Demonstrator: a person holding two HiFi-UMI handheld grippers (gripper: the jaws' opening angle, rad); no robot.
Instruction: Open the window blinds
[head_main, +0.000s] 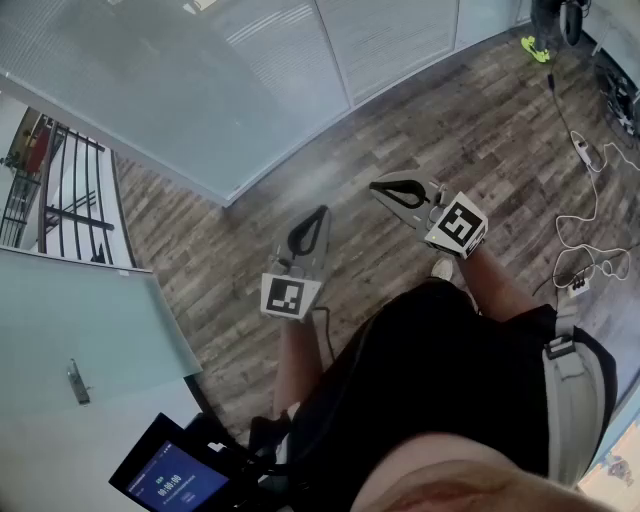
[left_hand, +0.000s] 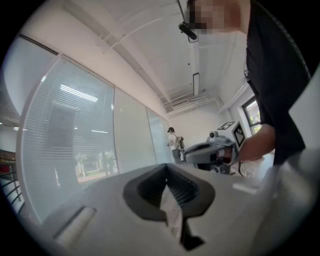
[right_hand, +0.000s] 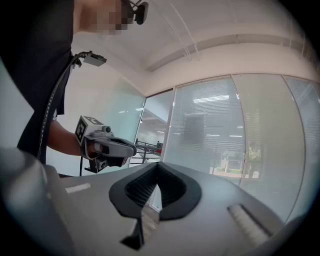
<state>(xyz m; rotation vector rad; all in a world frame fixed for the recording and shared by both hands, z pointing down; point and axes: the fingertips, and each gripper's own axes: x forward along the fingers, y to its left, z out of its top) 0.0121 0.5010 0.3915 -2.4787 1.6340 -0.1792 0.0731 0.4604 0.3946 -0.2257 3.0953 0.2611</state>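
- While the person holds both hands level in front of the body, the left tongs (head_main: 320, 212) are fully closed, tips meeting with nothing between them. The right tongs (head_main: 380, 186), just beside them, are likewise pressed together and empty.
- The window blinds (left_hand: 70, 135) hang lowered ahead of both tongs and well apart from them. Their slats span the tall glass panels (head_main: 300, 70), and the task looks not yet begun.
- Risk: no cord, wand or switch shows in any view, so a reach from here could go to the wrong spot.
- Risk: I cannot tell whether the slats sit behind the glass. If they do, tongs pushed straight forward would strike the pane rather than the blinds.
- Risk: closed tongs cannot take a thin cord, so they would have to open first. A slim cord pinched off-centre could then slip out from between the pads.
- Risk: the two tongs are near each other and could knock together on a careless swing.
- Risk: a power strip (head_main: 583, 150) with trailing cables lies on the floor to the right of the right tongs, and a step that way could snag it.
- Surface: there is no counter here. A dark wood plank floor (head_main: 430, 130) lies below both tongs.
- Room: it is bright, with a white ceiling and strip lights.
- Room: a railing (head_main: 60, 190) and a frosted glass door (head_main: 90, 330) stand to the left of the left tongs.
- Room: another person (left_hand: 173, 142) stands far off along the glass.
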